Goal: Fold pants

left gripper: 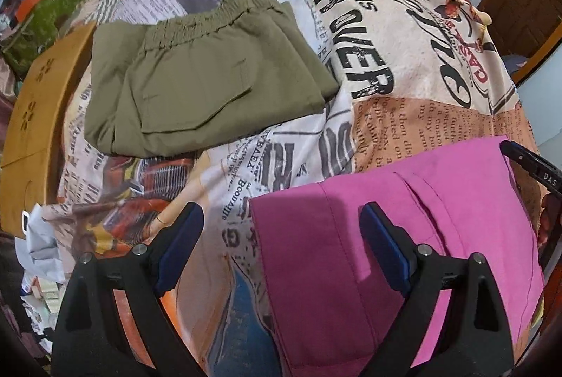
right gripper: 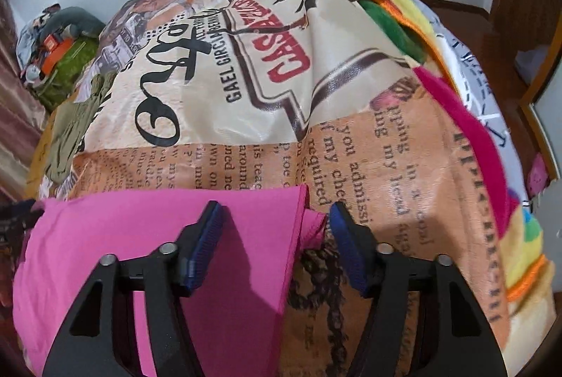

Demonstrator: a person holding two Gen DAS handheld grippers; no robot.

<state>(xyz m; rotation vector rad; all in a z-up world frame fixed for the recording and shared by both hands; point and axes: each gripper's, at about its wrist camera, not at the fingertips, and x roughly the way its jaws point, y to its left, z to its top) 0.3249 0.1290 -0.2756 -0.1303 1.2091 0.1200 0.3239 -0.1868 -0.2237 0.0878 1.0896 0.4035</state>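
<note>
My left gripper (left gripper: 281, 247) gapes empty over the pink pants' (left gripper: 421, 219) left edge, lower right of frame; my right gripper (right gripper: 274, 236) is equally wide and empty, straddling their right corner.

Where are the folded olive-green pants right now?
In the left wrist view, the folded olive-green pants lie upper left on the newspaper-print blanket, beside a tan cardboard box, well apart from the pink pants.
</note>
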